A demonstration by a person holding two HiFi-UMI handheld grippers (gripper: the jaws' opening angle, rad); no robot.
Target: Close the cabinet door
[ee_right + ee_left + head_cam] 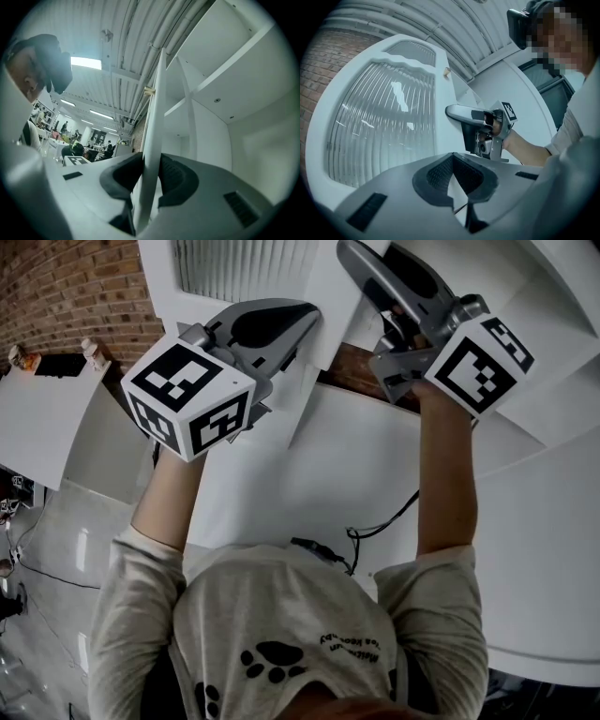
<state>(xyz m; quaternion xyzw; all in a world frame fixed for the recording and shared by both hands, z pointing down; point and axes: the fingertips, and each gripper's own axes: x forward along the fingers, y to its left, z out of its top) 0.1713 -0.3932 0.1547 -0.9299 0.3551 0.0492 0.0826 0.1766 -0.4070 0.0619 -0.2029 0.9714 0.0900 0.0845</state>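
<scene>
Far to my left was a brick wall (66,287). My left tool (451,155) came next, with its marker cube (187,399) close to my hand. Its two jaws were closed together at the tips, and the tips sat just beside the white frame of the cabinet door (440,98). The door stood open, swung out from the cabinet, in the middle between my two tools. It had a big pane of ribbed glass (384,122) with a wavy top edge. Under my arms lay a white surface (347,465), and a black cable (386,519) showed over it. At the top of the door's thin edge was a small tan piece (149,90). My right tool (149,161) was clamped on that thin edge. The door ran straight up between its jaws, and both dark pads pressed on it, one on each side. To the right of the door I could see into the open cabinet (225,140). It was white inside, with a shelf (234,58) up high.
</scene>
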